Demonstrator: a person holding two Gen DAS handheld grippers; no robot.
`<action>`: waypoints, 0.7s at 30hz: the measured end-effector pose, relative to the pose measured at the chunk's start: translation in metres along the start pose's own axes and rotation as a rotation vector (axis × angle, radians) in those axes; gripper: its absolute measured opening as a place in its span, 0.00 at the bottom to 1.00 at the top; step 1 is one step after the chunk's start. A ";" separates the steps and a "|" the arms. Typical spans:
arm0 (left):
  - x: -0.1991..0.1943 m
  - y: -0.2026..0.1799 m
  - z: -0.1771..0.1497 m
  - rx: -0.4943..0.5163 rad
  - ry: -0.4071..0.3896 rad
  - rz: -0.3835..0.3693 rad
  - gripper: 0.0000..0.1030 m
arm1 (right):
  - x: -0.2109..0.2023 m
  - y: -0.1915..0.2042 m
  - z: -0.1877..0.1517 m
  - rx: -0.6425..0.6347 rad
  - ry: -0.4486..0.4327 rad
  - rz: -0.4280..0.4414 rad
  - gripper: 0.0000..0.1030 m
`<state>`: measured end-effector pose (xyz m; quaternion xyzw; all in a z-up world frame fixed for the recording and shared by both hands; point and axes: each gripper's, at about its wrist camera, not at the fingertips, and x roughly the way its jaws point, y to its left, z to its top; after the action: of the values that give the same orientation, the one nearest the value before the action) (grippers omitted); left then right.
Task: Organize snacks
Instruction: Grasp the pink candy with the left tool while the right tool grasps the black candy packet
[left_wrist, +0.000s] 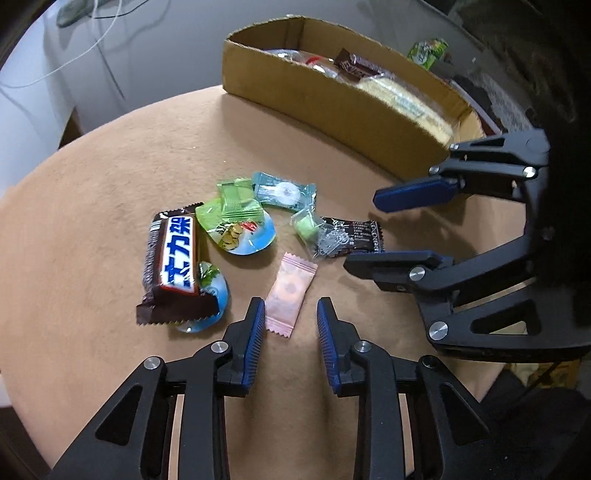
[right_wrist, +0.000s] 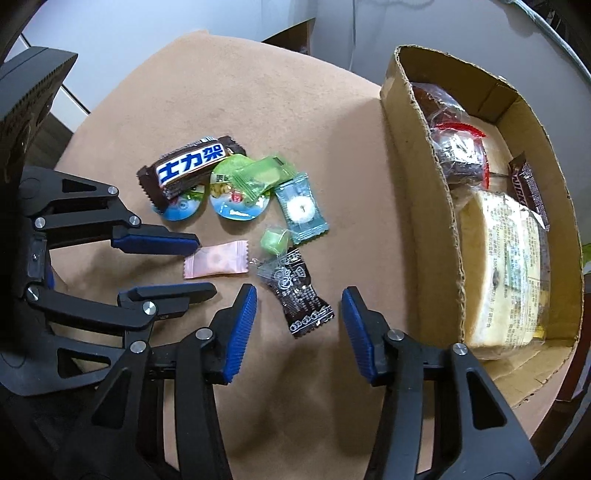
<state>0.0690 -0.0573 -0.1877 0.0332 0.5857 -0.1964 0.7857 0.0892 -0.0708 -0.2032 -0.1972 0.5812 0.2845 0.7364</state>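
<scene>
Reaching down over the counter (left_wrist: 92, 258), we have the left hand-held gripper (left_wrist: 291, 317) narrowed around the pink candy (left_wrist: 291, 291), whose long axis runs along the fingers, pads not yet pressing. Our right hand-held gripper (right_wrist: 299, 321) stands half-wide, straddling the black candy (right_wrist: 299, 295), box (right_wrist: 424, 192) beyond.

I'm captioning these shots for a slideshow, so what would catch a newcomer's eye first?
Probably the small heap of bright wrapped snacks mid-table, led by the brown chocolate bar with bold white lettering. Next, the two black, blue-padded grippers closing in on it: the left gripper straddling one end of a pink candy, the right gripper around a dark sachet. Behind stands a cardboard box already holding packaged snacks.
</scene>
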 end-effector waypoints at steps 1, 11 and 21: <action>0.002 0.000 0.000 0.007 0.003 0.001 0.27 | 0.002 0.001 0.001 0.003 0.003 0.004 0.49; 0.006 -0.001 0.004 0.038 -0.020 0.009 0.24 | 0.023 0.006 0.006 -0.004 0.037 -0.014 0.49; 0.002 -0.003 0.001 0.031 -0.030 0.016 0.19 | 0.020 0.008 0.002 0.012 0.032 -0.001 0.25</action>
<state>0.0697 -0.0609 -0.1886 0.0469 0.5704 -0.1996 0.7954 0.0887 -0.0603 -0.2215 -0.1975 0.5944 0.2772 0.7286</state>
